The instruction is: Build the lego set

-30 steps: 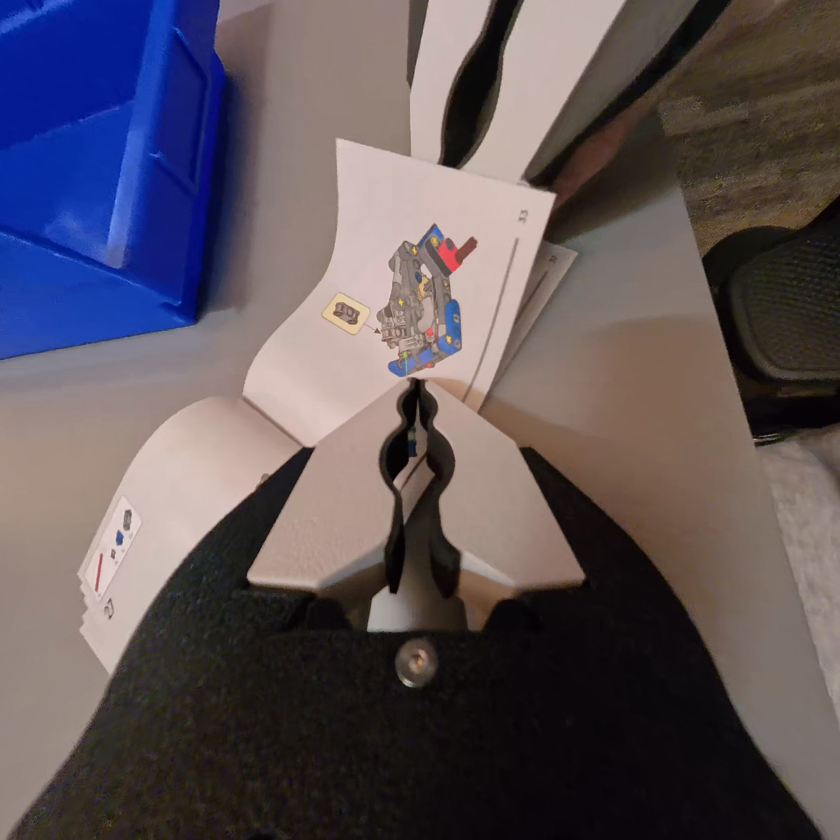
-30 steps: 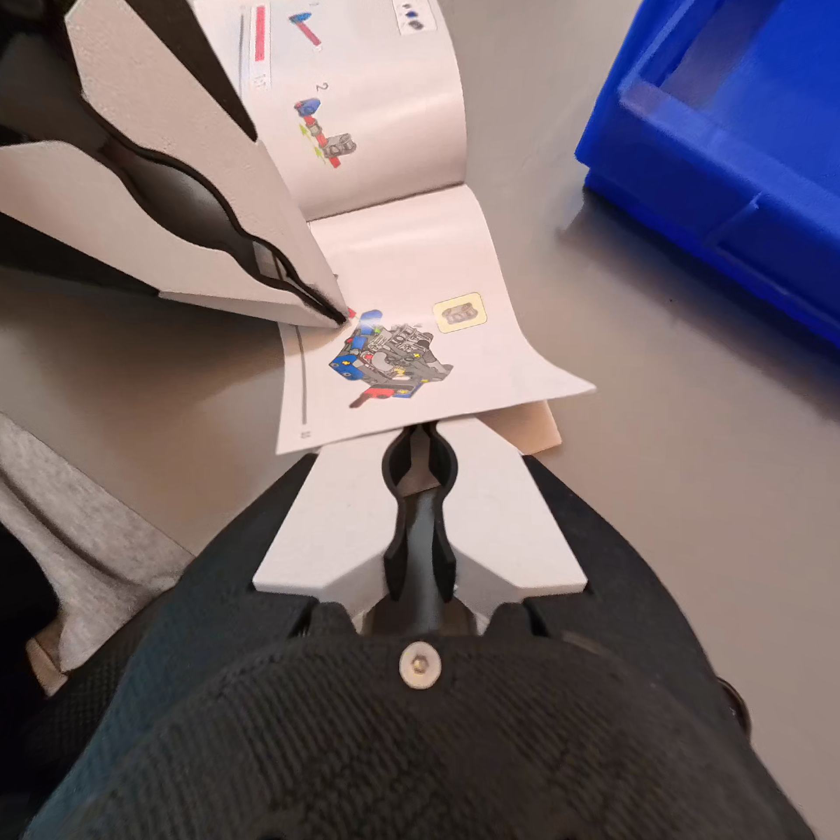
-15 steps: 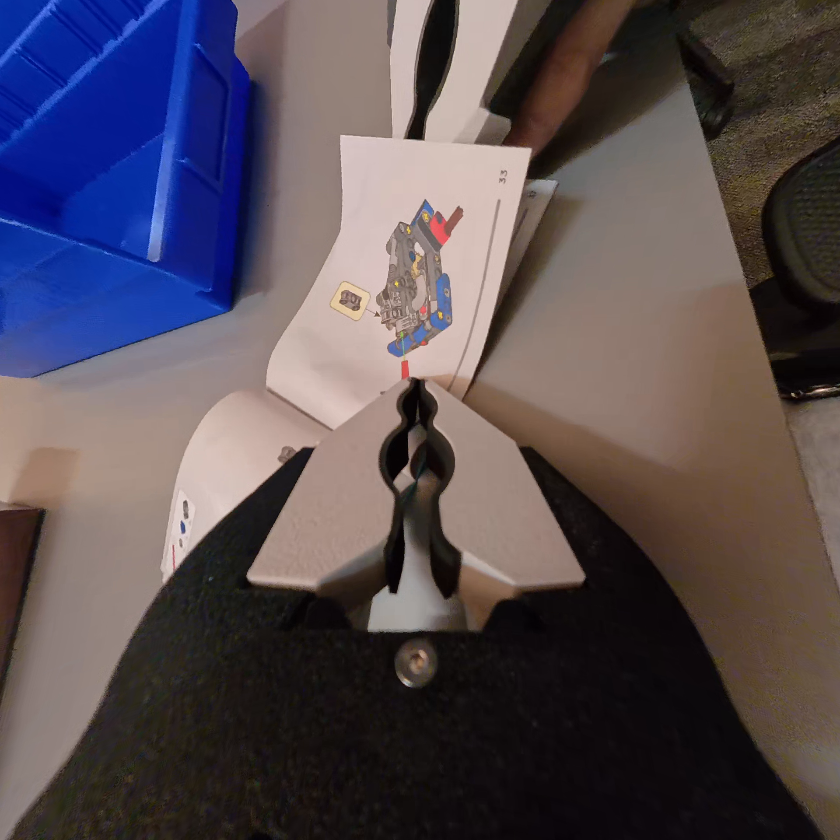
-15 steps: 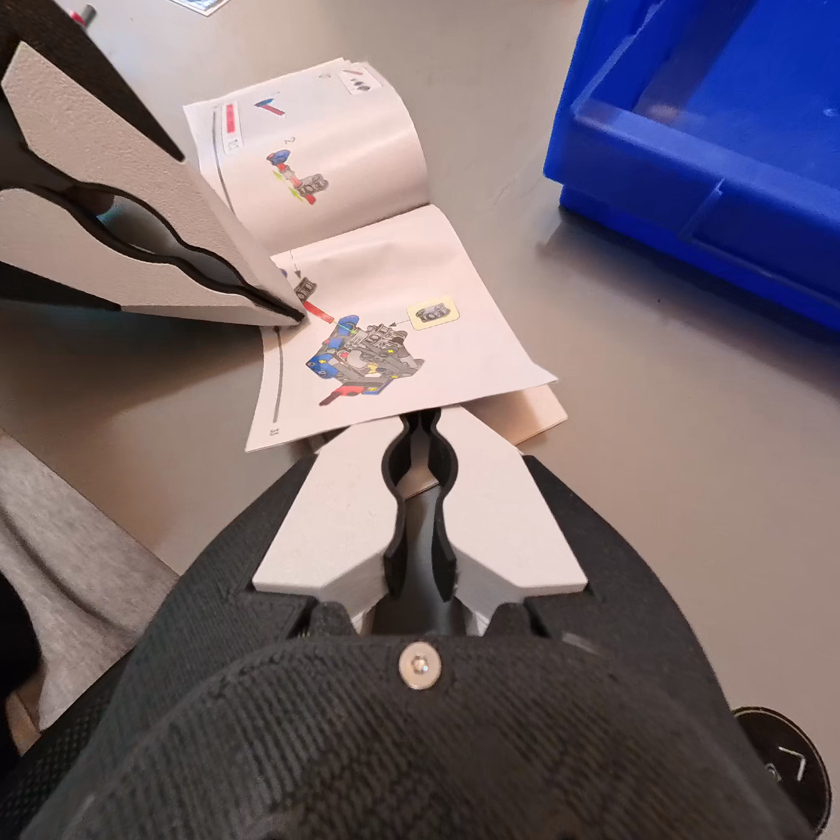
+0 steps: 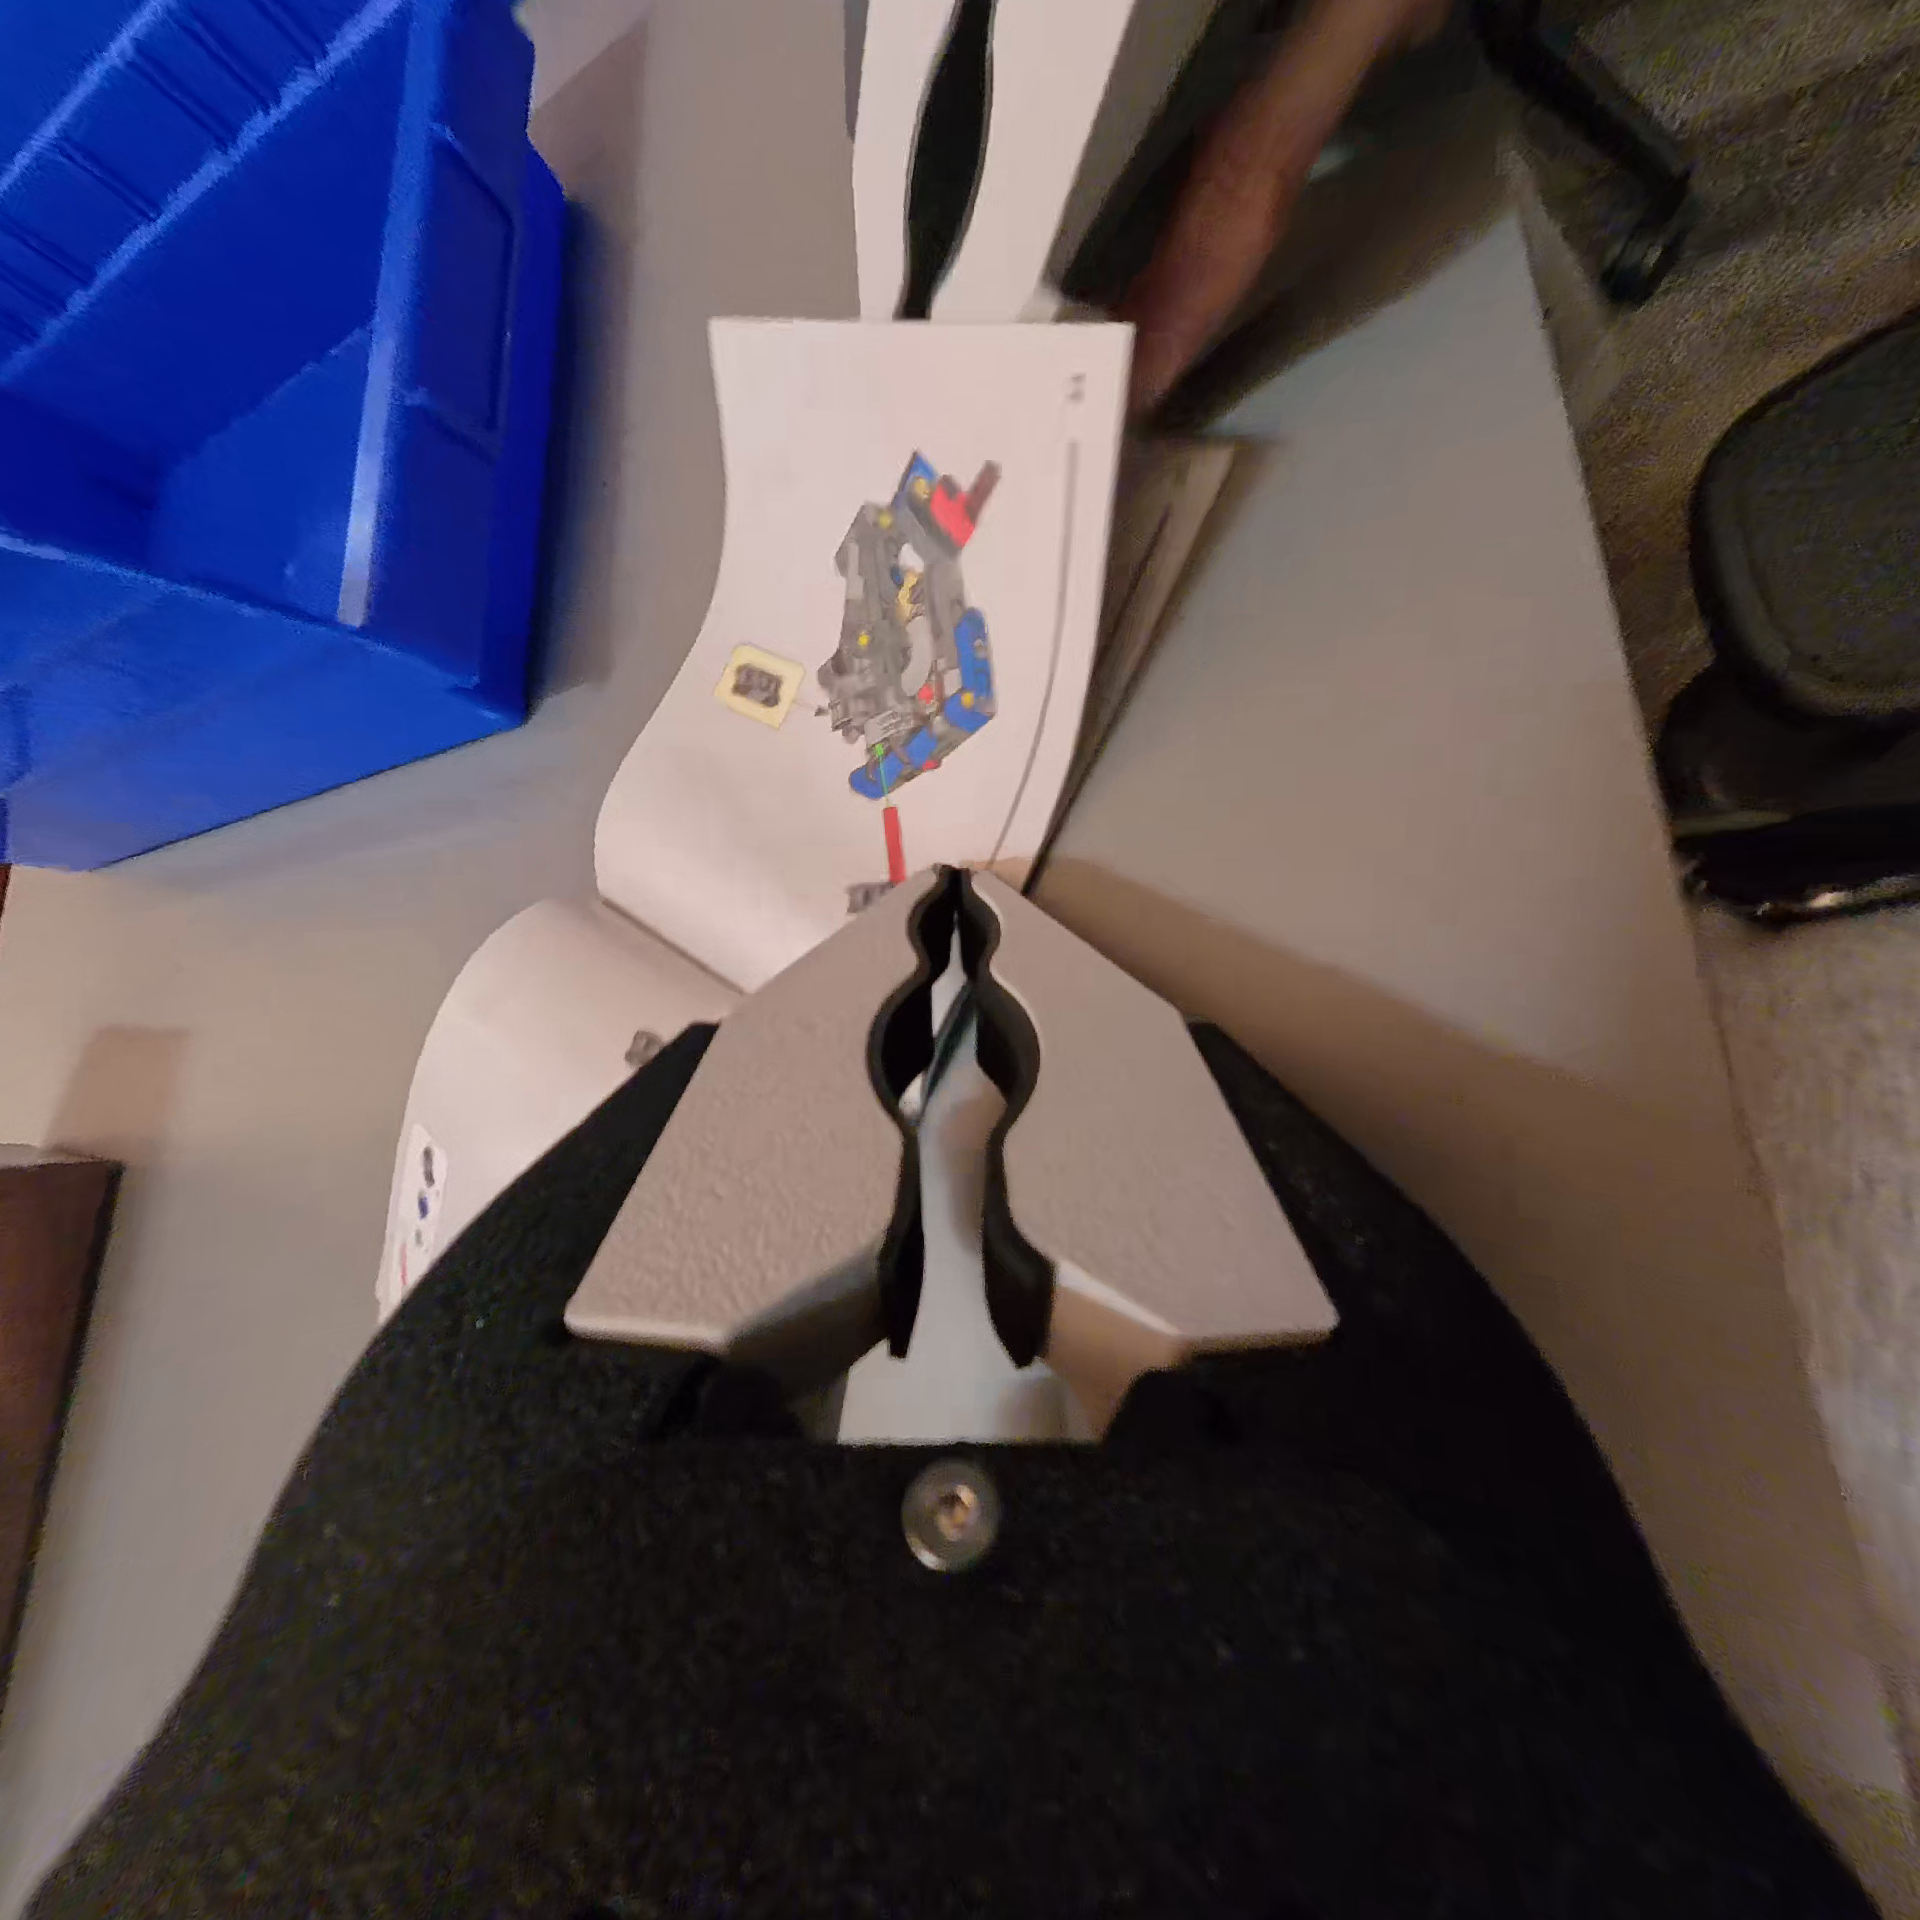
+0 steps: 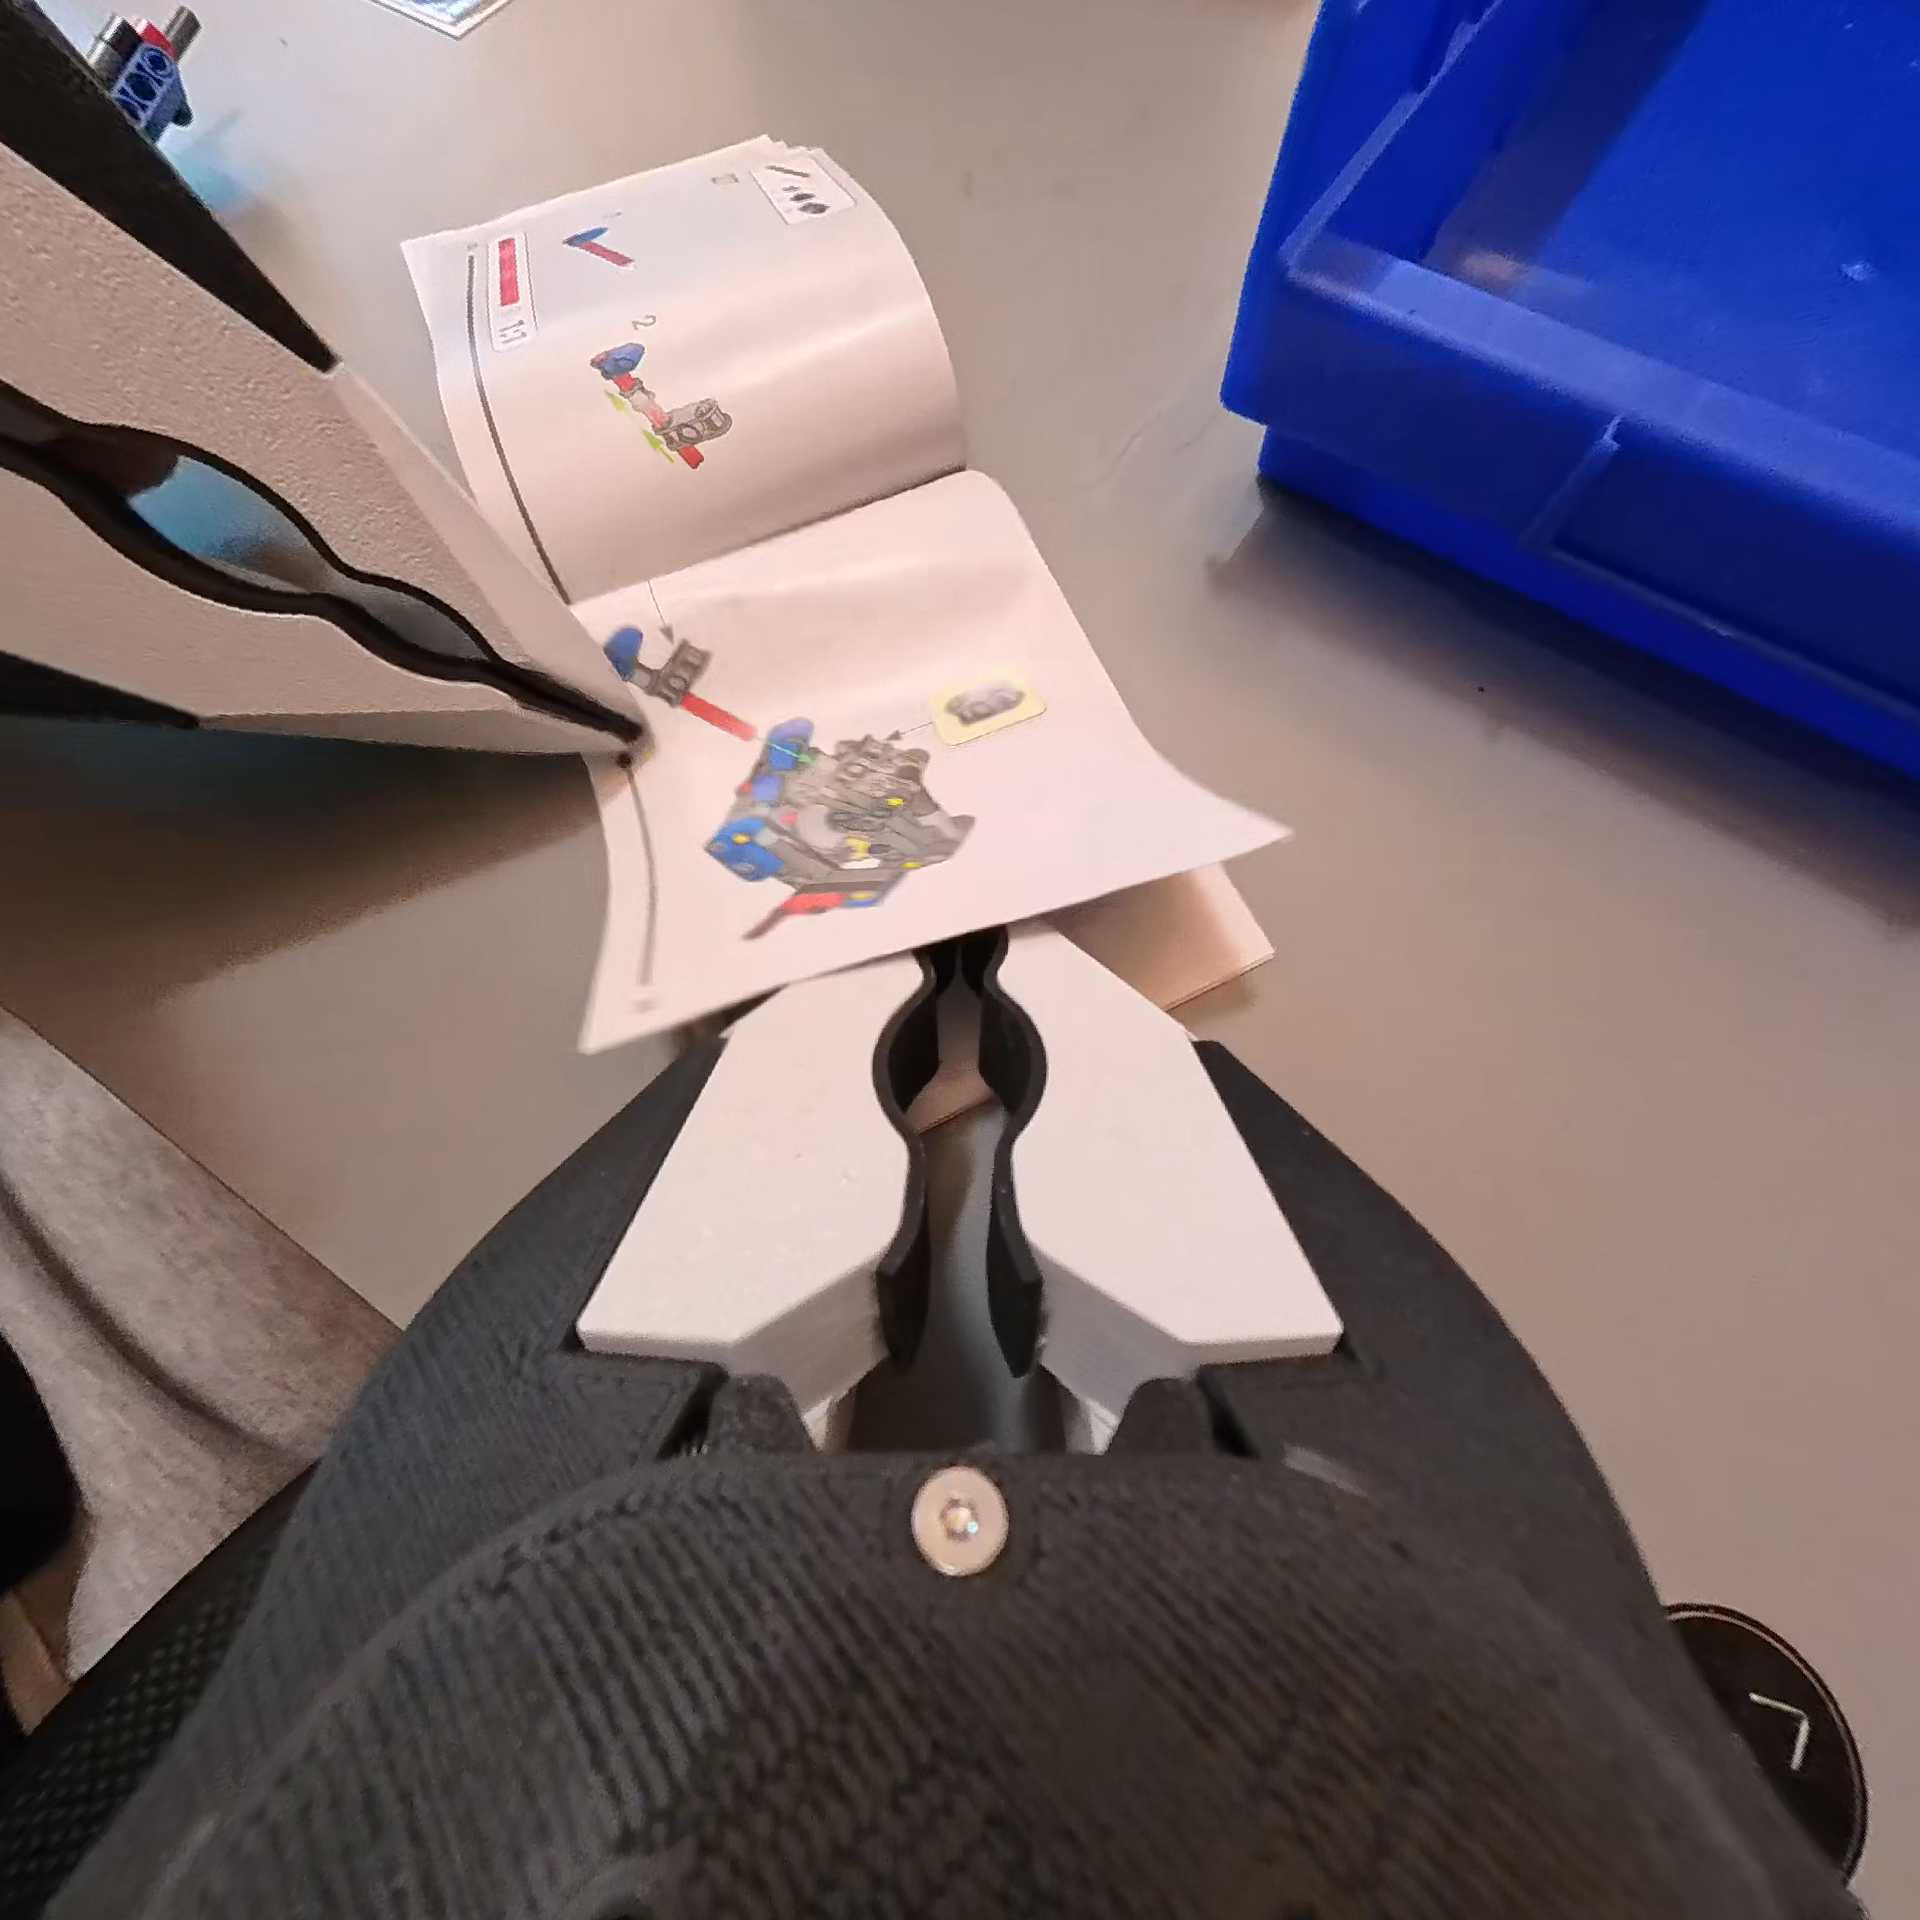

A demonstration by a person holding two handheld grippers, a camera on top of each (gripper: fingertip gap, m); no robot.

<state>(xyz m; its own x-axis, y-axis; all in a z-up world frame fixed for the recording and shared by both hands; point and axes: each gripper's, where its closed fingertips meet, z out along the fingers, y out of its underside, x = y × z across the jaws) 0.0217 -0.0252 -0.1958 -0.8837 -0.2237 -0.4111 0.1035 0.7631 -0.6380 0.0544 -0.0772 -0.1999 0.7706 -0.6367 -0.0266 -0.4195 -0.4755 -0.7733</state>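
- Left gripper (image 5: 951, 883), grey textured plastic fingers with wavy black rubber lining: tips pressed together, pinching the side edge of the lifted page (image 5: 831, 582). A sliver of paper shows in the gap behind the tips.
- That page belongs to the white paper instruction booklet (image 6: 727, 343), open on the smooth grey table (image 6: 1455, 1039). It bows upward, glossy and curled.
- Print on it: a colour diagram of a grey, blue and red model, a small yellow parts box, a page number at the corner. The page behind carries a step number and a smaller red-and-blue diagram.
- Right gripper (image 6: 968, 945), same build: tips closed up at the page's free end, at 12 o'clock from its own camera. Paper overlaps the tips, so whether any is caught cannot be told.
- From the right wrist, the left gripper (image 6: 629, 743) comes in from 9 o'clock, nose on the page edge.
- Blue moulded plastic bin (image 6: 1558, 416) sits at 2 o'clock, well apart from the booklet.
- Small blue, red and grey lego assembly (image 6: 140, 62) at 11 o'clock, behind the left gripper.
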